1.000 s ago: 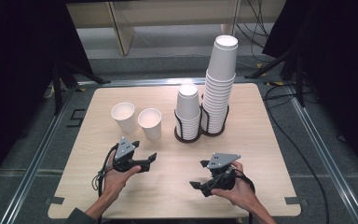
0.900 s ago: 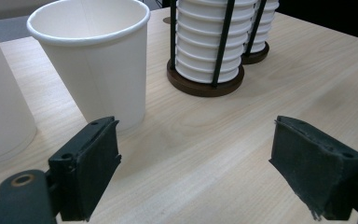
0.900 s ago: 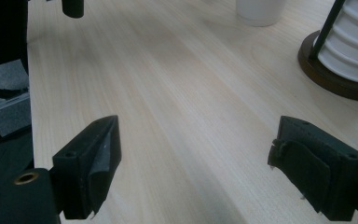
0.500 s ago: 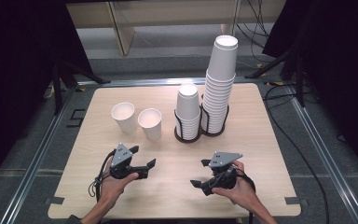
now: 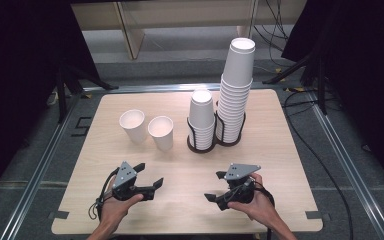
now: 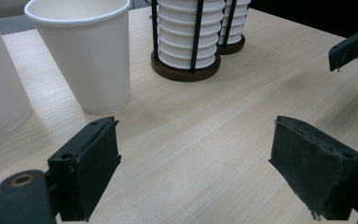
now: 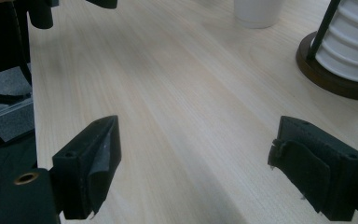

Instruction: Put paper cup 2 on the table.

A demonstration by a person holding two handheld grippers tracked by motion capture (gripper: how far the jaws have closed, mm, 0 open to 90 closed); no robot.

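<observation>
- The left tongs (image 5: 151,176) are being held open and empty over the tabletop (image 5: 280,150), near two loose paper cups (image 5: 161,132).
- The right tongs (image 5: 215,186) are being held open, empty, before the cup stacks (image 5: 201,120).

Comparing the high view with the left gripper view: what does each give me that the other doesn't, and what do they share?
High view alone: the full height of the tall cup stack, the person's hands, and the left gripper and right gripper seen whole over the table.
Left gripper view alone: a close look between its open jaws, with bare wood there.
Both: the two loose cups, the short cup stack in its wire holder.
</observation>
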